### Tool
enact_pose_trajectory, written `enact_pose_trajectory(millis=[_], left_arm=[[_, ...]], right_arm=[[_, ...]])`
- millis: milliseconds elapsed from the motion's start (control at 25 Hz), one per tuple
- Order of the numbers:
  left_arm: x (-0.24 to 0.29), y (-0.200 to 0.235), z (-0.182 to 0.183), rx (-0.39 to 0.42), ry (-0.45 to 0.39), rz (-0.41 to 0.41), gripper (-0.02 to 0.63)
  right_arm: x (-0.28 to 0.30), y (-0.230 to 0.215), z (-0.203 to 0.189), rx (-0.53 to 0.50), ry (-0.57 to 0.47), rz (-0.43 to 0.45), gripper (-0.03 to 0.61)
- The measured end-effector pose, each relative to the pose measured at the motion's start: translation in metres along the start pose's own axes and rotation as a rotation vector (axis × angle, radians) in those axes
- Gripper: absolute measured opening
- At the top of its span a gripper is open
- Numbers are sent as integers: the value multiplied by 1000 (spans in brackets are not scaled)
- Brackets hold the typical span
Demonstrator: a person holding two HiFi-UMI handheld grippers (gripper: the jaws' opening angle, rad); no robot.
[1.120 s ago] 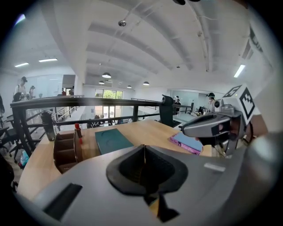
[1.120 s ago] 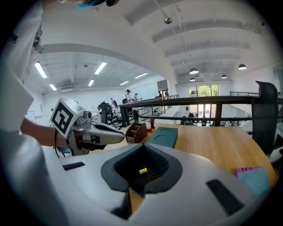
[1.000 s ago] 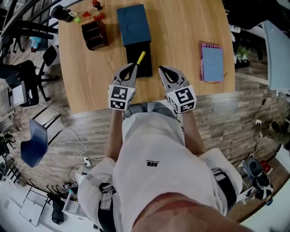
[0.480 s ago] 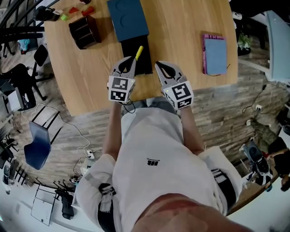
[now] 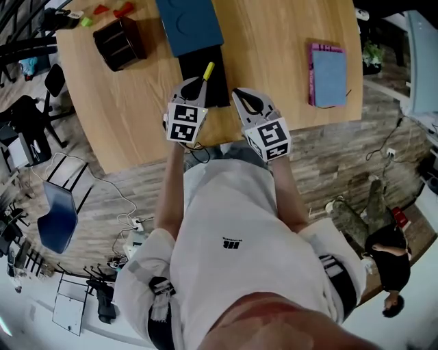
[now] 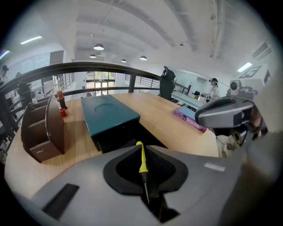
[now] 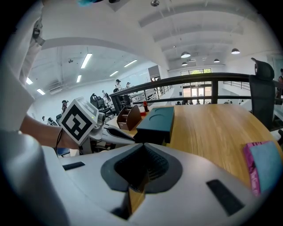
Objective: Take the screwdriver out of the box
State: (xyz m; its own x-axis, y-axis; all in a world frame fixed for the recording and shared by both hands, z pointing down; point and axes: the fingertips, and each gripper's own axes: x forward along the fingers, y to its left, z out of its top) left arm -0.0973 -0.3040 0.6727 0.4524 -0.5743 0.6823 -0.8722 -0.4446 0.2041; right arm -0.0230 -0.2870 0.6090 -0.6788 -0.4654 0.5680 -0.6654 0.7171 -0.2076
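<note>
The screwdriver (image 5: 208, 70) has a yellow handle (image 6: 141, 158) and a thin dark shaft. My left gripper (image 5: 195, 84) (image 6: 139, 145) is shut on it, and the handle pokes out past the tips over the black box base (image 5: 203, 76) (image 6: 118, 136). The teal box lid (image 5: 190, 23) (image 6: 107, 111) (image 7: 157, 118) lies across the far end of that base. My right gripper (image 5: 245, 97) (image 7: 142, 146) hangs just right of the left one. Its jaws are together with nothing between them.
A brown desk organiser (image 5: 119, 42) (image 6: 44, 129) stands left of the box on the wooden table (image 5: 274, 48). A pink and blue notebook (image 5: 328, 72) (image 7: 264, 167) lies at the right. Small red and green items (image 5: 102, 11) sit far left. The table's near edge is right below both grippers.
Both grippers have sunk lower over the near part of the table. The left one still holds the screwdriver. The head view has shifted, so the table sits higher in it.
</note>
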Motion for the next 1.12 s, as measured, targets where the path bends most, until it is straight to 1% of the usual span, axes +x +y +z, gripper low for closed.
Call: enact_pose_trajectory(millis=[80,240,360,480,640,840,1040,1120], left_arm=[[6,0,-6,-5,25,-1,26],[18,1,-20,-27,61,1,92],[24,1,-27,-31,100,5,109],[30,1,-35,-34,149,10,118],[34,1,-40,-29,183,19,124],[38,-1,-45,4,257,27,124],[44,-2,-38,17,265,32,127],[48,0,-36,20,283,39,127]], right_arm=[[0,-1,-2,5,1,-3,-5],[-1,-1,-6,14,8,-11,-5],[-2,-2,-9,22,13,-20,-5],[-5,-4,-12,28,16,-29,-5],[-8,-7,-16,38,17,-43,-5],[-11,-9,-17,50,12,-60,-5],[-14,-11,-17,56,6,-71,-5],[-15,-12,-17,62,3,-81,-5]])
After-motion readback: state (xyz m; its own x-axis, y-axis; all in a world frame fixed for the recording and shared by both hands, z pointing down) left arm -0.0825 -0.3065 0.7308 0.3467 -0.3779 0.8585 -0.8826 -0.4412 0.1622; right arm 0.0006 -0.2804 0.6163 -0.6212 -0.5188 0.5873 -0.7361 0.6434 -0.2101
